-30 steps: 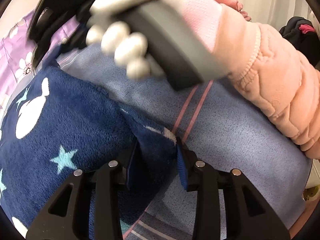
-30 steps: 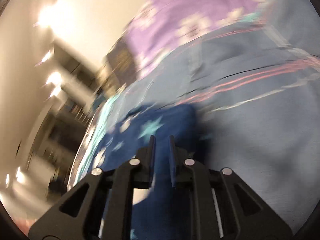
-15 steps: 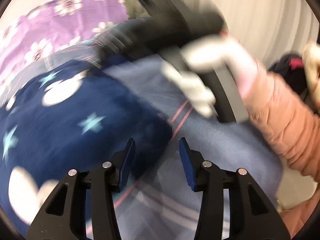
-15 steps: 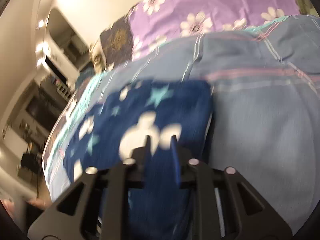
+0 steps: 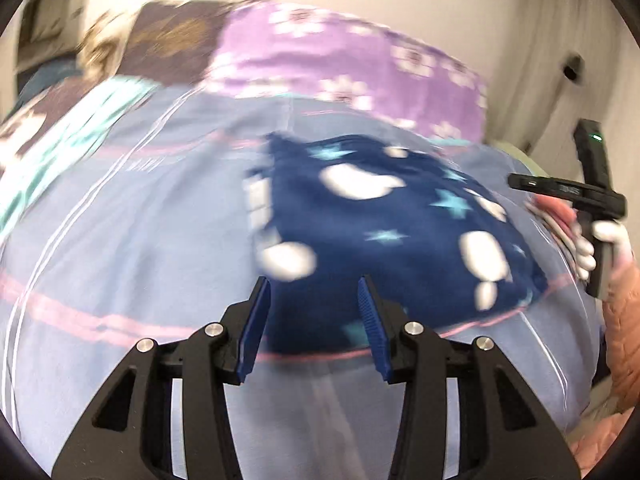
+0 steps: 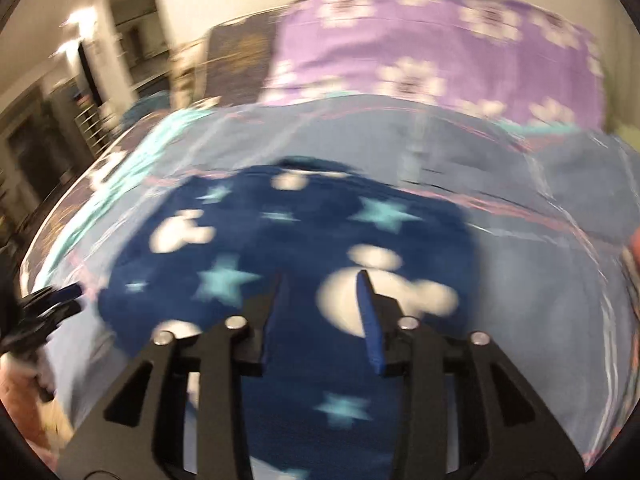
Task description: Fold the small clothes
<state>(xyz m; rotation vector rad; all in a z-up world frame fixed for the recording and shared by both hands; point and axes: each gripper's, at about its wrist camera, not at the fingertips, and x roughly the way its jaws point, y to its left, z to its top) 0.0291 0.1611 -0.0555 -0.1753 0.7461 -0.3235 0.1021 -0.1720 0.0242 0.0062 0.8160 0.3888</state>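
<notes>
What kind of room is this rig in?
Probably a bedroom: the navy fleece garment with stars lies on a bed's blue striped cover, with a purple daisy-print pillow or quilt behind it.

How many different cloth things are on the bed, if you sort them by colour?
Dark blue, with stars and white shapes: 1, the fleece garment
Light blue, with pink stripes: 1, the blanket under it
Purple, with white flowers: 1, the cover behind
Brown, patterned: 1, the pillow, blurred
Total: 4
</notes>
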